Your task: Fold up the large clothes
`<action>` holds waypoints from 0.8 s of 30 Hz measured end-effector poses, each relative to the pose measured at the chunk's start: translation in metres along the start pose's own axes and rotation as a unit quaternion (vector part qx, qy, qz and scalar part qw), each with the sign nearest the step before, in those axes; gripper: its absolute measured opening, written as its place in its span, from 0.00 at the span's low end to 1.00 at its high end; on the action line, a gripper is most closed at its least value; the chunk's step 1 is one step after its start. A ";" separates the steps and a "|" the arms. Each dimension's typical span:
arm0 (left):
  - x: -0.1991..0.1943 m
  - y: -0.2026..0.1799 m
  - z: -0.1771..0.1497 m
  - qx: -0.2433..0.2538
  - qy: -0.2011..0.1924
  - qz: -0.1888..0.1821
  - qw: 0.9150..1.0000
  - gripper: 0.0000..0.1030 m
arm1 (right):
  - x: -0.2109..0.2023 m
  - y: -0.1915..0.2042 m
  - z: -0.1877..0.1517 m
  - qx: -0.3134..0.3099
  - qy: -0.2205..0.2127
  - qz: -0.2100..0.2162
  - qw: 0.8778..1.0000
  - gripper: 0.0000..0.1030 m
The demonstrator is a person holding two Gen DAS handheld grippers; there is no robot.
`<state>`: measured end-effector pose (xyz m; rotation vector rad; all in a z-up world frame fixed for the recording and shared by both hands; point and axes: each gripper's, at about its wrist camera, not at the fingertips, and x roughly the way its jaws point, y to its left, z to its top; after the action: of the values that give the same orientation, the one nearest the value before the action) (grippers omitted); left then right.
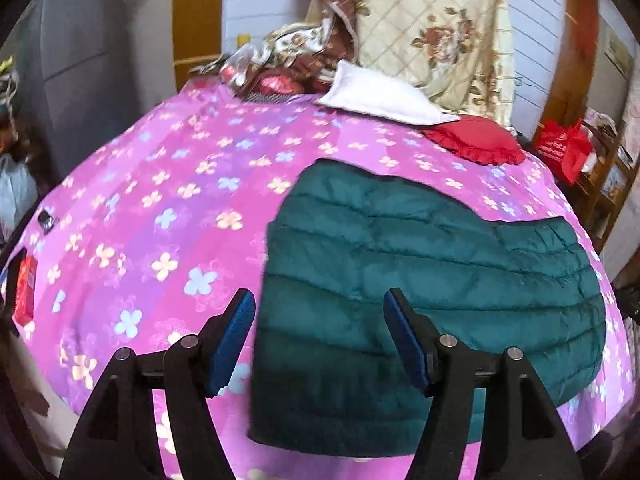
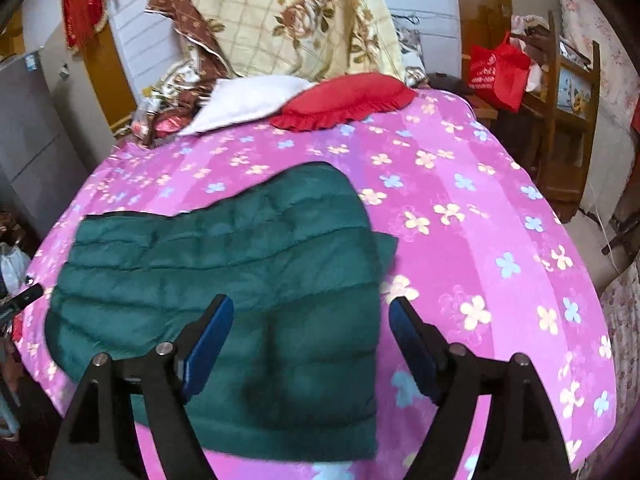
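Note:
A dark green quilted puffer jacket (image 1: 424,280) lies folded flat on the pink flowered bedspread (image 1: 160,200). In the left wrist view my left gripper (image 1: 318,300) hangs open above the jacket's left edge, and nothing sits between its blue pads (image 1: 234,340). In the right wrist view the same jacket (image 2: 224,264) fills the lower left, and my right gripper (image 2: 310,306) stands open over the jacket's right edge above the bedspread (image 2: 460,220). Neither gripper touches the cloth.
At the head of the bed lie a white pillow (image 1: 380,96), a red frilled cushion (image 1: 476,140) and a heaped floral quilt (image 1: 432,28). A red bag (image 2: 498,70) hangs by a wooden shelf (image 2: 568,92) at right. A grey cabinet (image 1: 68,52) stands at left.

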<state>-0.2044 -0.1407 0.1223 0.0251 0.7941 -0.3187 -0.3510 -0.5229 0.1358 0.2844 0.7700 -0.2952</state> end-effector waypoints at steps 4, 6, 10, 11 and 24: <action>-0.008 -0.019 -0.003 0.007 -0.011 -0.003 1.000 0.56 | -0.015 0.022 -0.012 -0.005 -0.003 0.016 1.000 0.87; -0.012 -0.028 -0.005 0.010 -0.015 -0.004 1.000 0.56 | -0.018 0.034 -0.018 -0.009 -0.004 0.026 1.000 0.88; -0.016 -0.044 -0.011 0.021 -0.019 0.000 1.000 0.56 | -0.019 0.055 -0.027 -0.010 -0.006 0.036 0.999 0.88; -0.017 -0.047 -0.013 0.021 -0.020 0.000 1.000 0.56 | -0.019 0.061 -0.029 -0.007 -0.005 0.043 0.999 0.89; -0.021 -0.065 -0.026 0.036 -0.033 0.018 0.999 0.56 | -0.012 0.116 -0.045 -0.046 -0.010 0.041 0.998 0.90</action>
<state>-0.2555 -0.1936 0.1253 0.0954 0.7152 -0.3125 -0.3457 -0.3980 0.1299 0.2246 0.7477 -0.1834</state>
